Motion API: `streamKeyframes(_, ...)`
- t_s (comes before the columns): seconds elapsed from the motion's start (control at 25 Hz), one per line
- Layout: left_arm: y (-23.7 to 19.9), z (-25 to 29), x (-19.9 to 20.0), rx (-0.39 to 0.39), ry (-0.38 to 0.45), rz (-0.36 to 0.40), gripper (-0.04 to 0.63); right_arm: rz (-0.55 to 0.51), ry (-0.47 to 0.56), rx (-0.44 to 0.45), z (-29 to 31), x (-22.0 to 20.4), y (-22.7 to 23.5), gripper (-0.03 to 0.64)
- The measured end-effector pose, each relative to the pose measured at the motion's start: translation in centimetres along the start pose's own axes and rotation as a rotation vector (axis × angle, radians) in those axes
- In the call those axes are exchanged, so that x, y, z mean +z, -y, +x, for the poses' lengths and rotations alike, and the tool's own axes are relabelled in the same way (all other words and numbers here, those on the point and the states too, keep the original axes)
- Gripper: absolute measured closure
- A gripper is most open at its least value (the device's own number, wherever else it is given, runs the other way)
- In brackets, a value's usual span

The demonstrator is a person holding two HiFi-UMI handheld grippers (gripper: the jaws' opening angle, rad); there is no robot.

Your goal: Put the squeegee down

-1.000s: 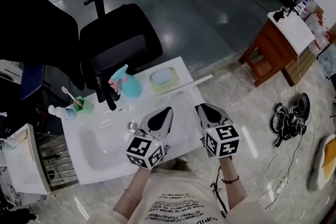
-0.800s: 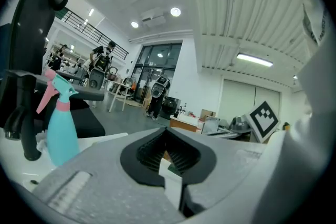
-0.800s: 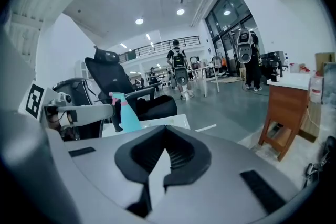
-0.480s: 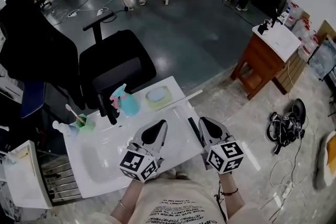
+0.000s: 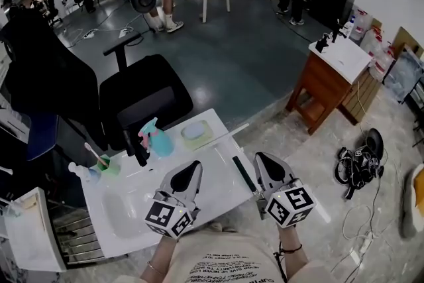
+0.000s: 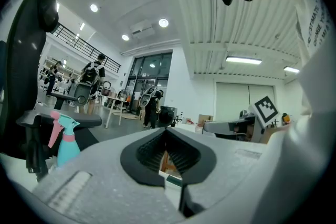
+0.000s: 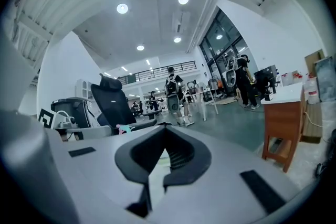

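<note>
Squeegee (image 5: pixel 242 173), one; left tongs (image 5: pixel 194 166), right tongs (image 5: pixel 262 160)

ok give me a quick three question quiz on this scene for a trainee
1. True or false: the right tool is shut on the squeegee.
2. The spray bottle has a body that is: A teal, B red, C black.
3. Which black fixture stands beside the spray bottle?
Key: 1 false, it lies on the counter; 2 A; 3 the tap.
</note>
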State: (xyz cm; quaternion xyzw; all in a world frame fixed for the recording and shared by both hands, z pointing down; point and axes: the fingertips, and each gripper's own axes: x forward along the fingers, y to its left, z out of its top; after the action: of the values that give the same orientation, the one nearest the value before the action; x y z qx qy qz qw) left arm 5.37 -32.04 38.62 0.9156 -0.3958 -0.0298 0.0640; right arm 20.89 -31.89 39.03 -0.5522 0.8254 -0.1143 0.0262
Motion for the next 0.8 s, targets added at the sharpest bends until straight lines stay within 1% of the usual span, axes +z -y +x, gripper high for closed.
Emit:
streamKeyframes(0.48,0.1,-0.7,0.5,0.044,0.006,0.014,0.573,-0.002,0.055,-0.017,-1.7,1.3,0.7,0.614)
streamKeyframes(0.8,-0.2,-1.2,0.6,0.067,0.008,0.019,0.573,0.019,0.076,-0.020,-2.4,1.8,0.8,0.614)
